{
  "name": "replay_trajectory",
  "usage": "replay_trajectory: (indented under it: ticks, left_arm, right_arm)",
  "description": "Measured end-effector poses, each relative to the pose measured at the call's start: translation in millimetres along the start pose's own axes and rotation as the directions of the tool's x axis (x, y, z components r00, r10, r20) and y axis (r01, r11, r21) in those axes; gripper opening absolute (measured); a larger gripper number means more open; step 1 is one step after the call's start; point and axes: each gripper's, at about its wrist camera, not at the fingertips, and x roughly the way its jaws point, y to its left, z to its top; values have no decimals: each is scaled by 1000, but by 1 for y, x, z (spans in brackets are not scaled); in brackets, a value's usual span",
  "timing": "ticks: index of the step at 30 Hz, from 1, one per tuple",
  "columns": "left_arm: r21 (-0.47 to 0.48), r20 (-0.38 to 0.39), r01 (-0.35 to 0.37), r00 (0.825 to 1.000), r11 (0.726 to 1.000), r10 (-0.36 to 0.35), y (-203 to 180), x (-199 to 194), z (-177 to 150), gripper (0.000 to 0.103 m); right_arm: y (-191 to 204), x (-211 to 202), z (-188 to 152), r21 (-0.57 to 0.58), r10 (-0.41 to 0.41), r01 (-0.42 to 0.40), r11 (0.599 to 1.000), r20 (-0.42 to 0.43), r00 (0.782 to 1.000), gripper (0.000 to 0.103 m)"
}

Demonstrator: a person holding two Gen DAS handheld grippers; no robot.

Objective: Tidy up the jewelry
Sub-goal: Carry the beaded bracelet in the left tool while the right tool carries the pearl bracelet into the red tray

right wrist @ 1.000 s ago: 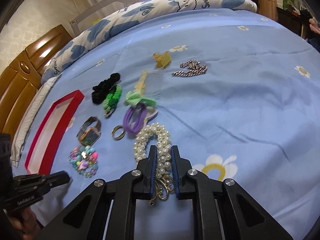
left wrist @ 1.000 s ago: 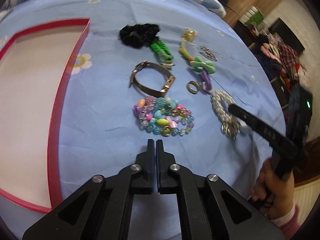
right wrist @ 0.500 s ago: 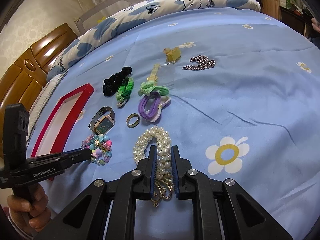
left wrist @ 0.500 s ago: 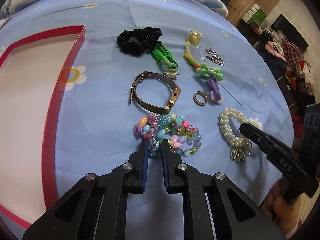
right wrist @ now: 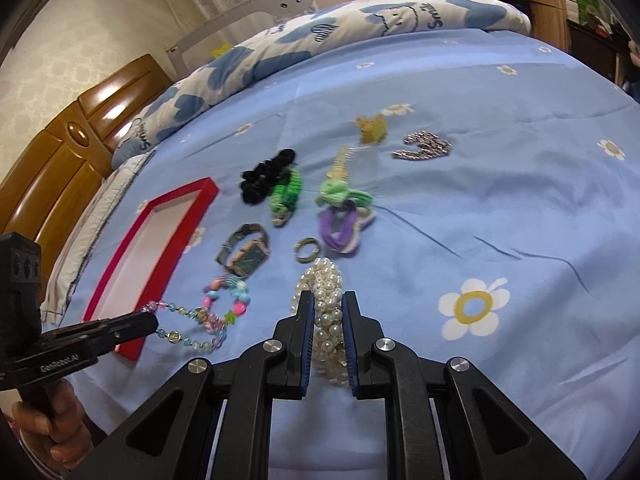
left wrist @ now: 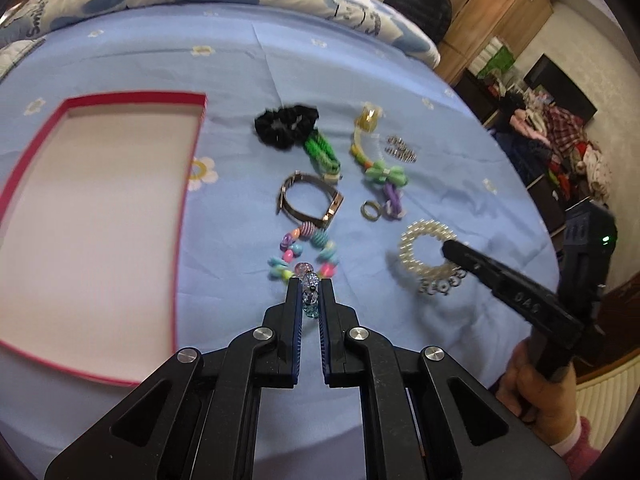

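Note:
My left gripper (left wrist: 310,285) is shut on a clear-bead strand (left wrist: 310,300) and lifts it off the blue sheet; the strand (right wrist: 188,326) hangs from its tip in the right wrist view. A colourful bead bracelet (left wrist: 304,254) lies just ahead. My right gripper (right wrist: 328,304) is shut on the pearl bracelet (right wrist: 326,300), which rests on the sheet; it also shows in the left wrist view (left wrist: 426,252). The red-rimmed tray (left wrist: 100,216) lies empty to the left.
On the sheet lie a watch (left wrist: 312,200), a ring (left wrist: 371,211), a black scrunchie (left wrist: 286,124), a green braided band (left wrist: 322,156), a green bow and purple hair ties (left wrist: 386,182), a yellow clip (left wrist: 370,118) and a silver chain (left wrist: 400,150). Pillows lie beyond.
My left gripper closed on the bead strand and pulled it up and back, away from the colourful bracelet. My right gripper stays clamped on the pearl bracelet.

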Motion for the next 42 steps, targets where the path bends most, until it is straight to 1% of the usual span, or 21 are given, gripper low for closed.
replay_trajectory:
  ticks: [5,9,16,23,30,35,39,42]
  left_arm:
    - [-12,55,15,998,1000,-15,3,-29,4,6]
    - [-29,89,10,996,1000,-7,12,-47,5,6]
    - [-74,139,-43,989,996,53,42,-68,6,6]
    - [-146,165,-94,979,985,118,82,-80,7,6]
    - [-224,159,-130,973,966,168,125,-80,4,6]
    - [-270,136,-157,971,950,199,152,-72,2,6]
    - [-305,102,-180,970,935,220,172,-63,-3,6]
    - [-321,70,-208,968,924,242,183,-56,-8,6]
  right_arm:
    - [23,-5,3,-38,37,-37,999,10,999,13]
    - [41,-7,7,-61,80,-79,995,12,997,13]
    - [80,3,12,-113,160,-160,981,-16,987,13]
    - [134,26,14,-172,251,-260,950,-75,965,13]
    - [187,55,7,-217,320,-347,913,-152,935,13]
    - [217,81,0,-236,338,-385,892,-217,916,13]
    - [227,102,-6,-235,332,-396,888,-267,904,13]
    - [229,114,-9,-229,324,-394,890,-290,901,13]
